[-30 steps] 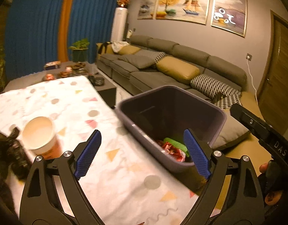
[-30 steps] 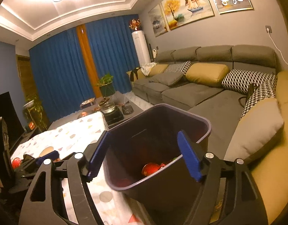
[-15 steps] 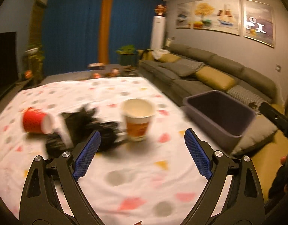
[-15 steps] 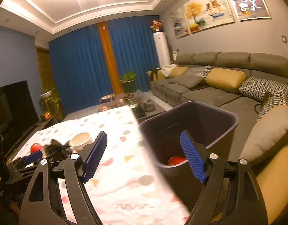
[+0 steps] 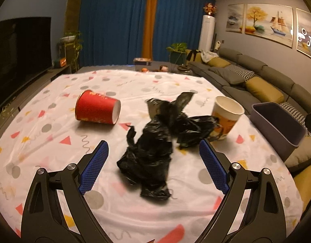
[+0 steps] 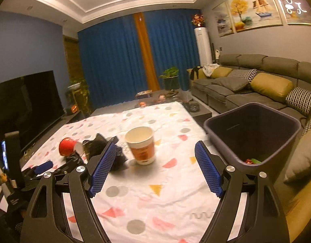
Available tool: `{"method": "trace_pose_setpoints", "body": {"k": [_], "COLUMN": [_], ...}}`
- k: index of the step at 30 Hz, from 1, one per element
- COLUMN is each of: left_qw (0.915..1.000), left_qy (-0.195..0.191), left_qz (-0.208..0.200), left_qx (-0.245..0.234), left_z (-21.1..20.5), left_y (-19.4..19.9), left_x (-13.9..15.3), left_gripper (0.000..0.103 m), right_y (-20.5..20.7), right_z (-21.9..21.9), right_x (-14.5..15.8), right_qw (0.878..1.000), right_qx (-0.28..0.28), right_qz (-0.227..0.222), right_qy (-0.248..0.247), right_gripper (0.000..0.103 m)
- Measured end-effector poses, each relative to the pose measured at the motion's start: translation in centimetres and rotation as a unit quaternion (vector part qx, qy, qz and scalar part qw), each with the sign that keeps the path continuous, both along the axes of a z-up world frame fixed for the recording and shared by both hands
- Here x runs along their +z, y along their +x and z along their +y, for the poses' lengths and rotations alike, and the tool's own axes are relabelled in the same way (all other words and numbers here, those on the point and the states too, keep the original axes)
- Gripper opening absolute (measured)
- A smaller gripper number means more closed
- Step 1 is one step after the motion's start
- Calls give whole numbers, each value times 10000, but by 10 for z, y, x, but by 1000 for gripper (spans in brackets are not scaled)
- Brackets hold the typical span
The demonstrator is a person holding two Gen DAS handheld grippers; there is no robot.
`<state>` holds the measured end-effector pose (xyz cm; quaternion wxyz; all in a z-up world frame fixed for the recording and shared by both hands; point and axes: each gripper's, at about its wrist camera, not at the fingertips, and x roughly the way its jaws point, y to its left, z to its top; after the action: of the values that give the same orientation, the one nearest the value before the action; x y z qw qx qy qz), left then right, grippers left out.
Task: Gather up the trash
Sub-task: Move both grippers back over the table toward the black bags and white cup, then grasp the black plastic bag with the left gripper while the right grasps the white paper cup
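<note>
A crumpled black plastic bag (image 5: 155,141) lies on the patterned tablecloth (image 5: 54,151), just ahead of my left gripper (image 5: 153,164), which is open and holds nothing. A red paper cup (image 5: 96,107) lies on its side to the left of the bag. An orange-and-white paper cup (image 5: 227,117) stands upright at the bag's right end. In the right wrist view my right gripper (image 6: 155,162) is open and empty, with the upright cup (image 6: 142,145) just beyond its jaws, the bag (image 6: 100,147) and red cup (image 6: 67,146) further left. The grey bin (image 6: 254,135) holds some trash.
The bin (image 5: 276,123) stands off the table's right edge, beside a grey sofa (image 6: 246,85) with cushions. A dark TV screen (image 5: 19,50) lines the left wall. A low table with small items (image 5: 155,66) sits beyond the cloth. The left gripper (image 6: 44,168) shows at the right wrist view's lower left.
Both views swung left, away from the bin and toward the table. The bag and both cups now sit in front of the left gripper; the bin slid to the right edge.
</note>
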<state>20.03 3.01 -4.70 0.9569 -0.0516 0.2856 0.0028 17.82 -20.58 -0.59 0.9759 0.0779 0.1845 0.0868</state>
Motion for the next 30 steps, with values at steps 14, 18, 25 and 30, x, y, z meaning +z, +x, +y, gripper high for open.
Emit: {"method": "trace_pose_setpoints", "body": {"k": [14,18,25,30], "left_qw": [9954,9951,9949,9950], "left_qy": [-679,-733,-899,-928], "left_qz": [623,576,258,4], "left_qx": [-255,-332,-379,-364], "left_z": [22,23,29,33], "left_y": [33,32,22,13], "left_x": [-31,-31,-20,-11], "left_gripper": [44,24,13,12], "right_y": [43,65,99,122], "right_z": [32,38,55,63], "right_x": [-12,-18,-31,-38], "right_qw": [9994,9991,9975,9961], "right_qx": [107,103,132,130], "right_qz": [235,365,592,761], "right_qy": [-224,-215,-355,-437], "right_gripper": [78,78,78,78]}}
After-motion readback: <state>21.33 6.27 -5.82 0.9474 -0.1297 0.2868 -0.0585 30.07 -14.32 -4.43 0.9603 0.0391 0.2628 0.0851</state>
